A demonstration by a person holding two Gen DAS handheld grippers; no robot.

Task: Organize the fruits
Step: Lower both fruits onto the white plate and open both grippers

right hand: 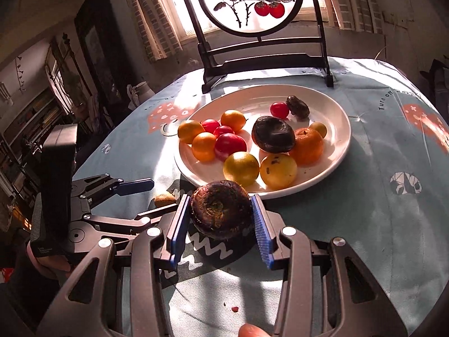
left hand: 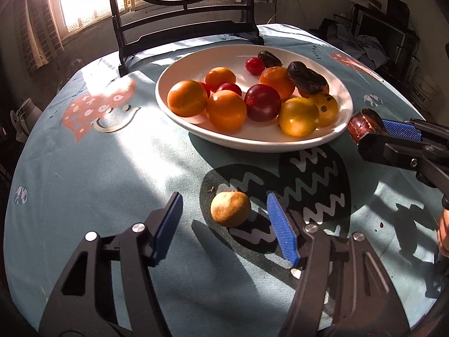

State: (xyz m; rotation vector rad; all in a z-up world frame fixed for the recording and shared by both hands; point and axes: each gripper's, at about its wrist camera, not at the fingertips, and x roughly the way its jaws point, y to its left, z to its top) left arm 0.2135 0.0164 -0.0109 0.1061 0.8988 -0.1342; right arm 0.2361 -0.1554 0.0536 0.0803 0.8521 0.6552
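Jaws, left gripper (left hand: 224, 224): parted around a small tan fruit (left hand: 230, 208) on the tablecloth (left hand: 112, 168), pads clear of it on both sides. Jaws, right gripper (right hand: 221, 219): clamped on a dark wrinkled fruit (right hand: 221, 210), held just short of the white plate's (right hand: 339, 140) near rim. Plate: orange, yellow, red and dark fruits, crowded. My advice for this step: centre the tan fruit between my left pads, close gently, lift cleanly. Beyond: a painted screen (right hand: 249, 2).
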